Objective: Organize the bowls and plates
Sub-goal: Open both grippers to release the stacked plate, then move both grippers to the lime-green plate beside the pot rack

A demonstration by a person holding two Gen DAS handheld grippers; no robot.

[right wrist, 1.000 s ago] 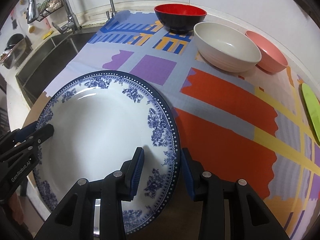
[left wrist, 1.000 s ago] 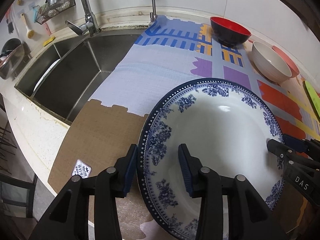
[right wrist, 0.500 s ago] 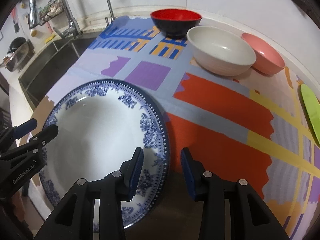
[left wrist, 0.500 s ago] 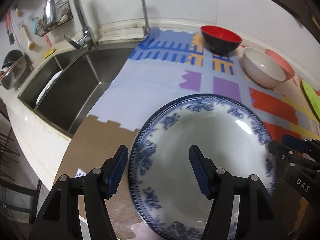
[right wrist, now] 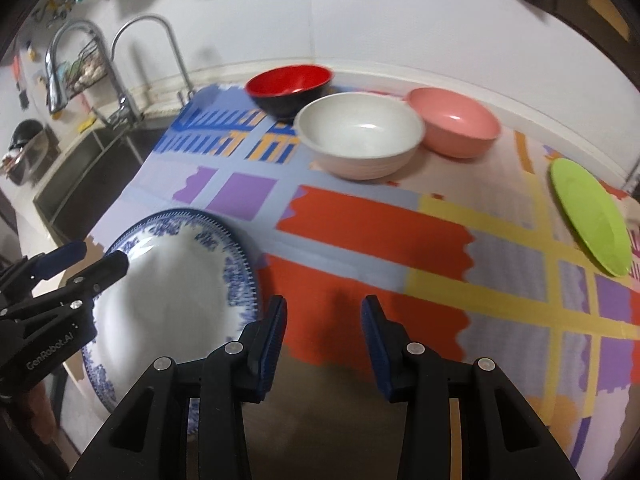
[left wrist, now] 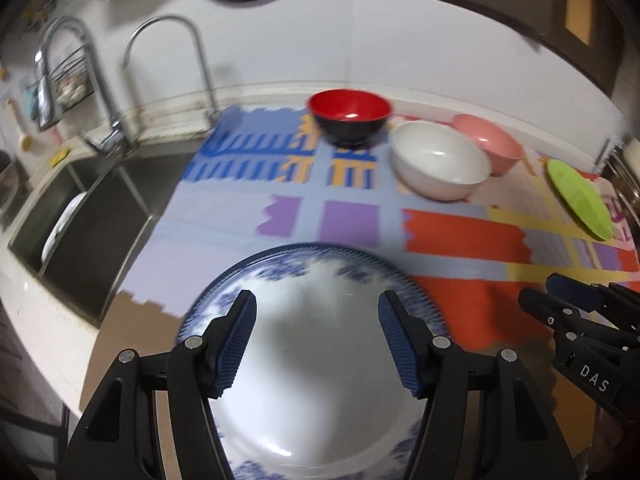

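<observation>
A blue-and-white floral plate (left wrist: 316,320) lies on the patterned cloth near the counter's front edge; it also shows in the right wrist view (right wrist: 168,292). My left gripper (left wrist: 316,336) is open and empty, above the plate. My right gripper (right wrist: 322,328) is open and empty, just right of the plate, over the orange patch. At the back stand a red-and-black bowl (left wrist: 350,116), a white bowl (left wrist: 440,164) and a pink bowl (left wrist: 490,142). A green plate (left wrist: 580,200) lies at the right. The bowls also show in the right wrist view: red (right wrist: 288,88), white (right wrist: 360,132), pink (right wrist: 456,120), and the green plate (right wrist: 592,216).
A steel sink (left wrist: 92,208) with two taps (left wrist: 100,80) lies to the left, a white dish inside it. The wall runs behind the bowls. A brown board (left wrist: 132,332) shows under the cloth at the front left.
Both grippers opened and let go of the blue-and-white plate, then lifted and drew back. The plate now rests on the cloth. The right gripper moved off the rim to the right.
</observation>
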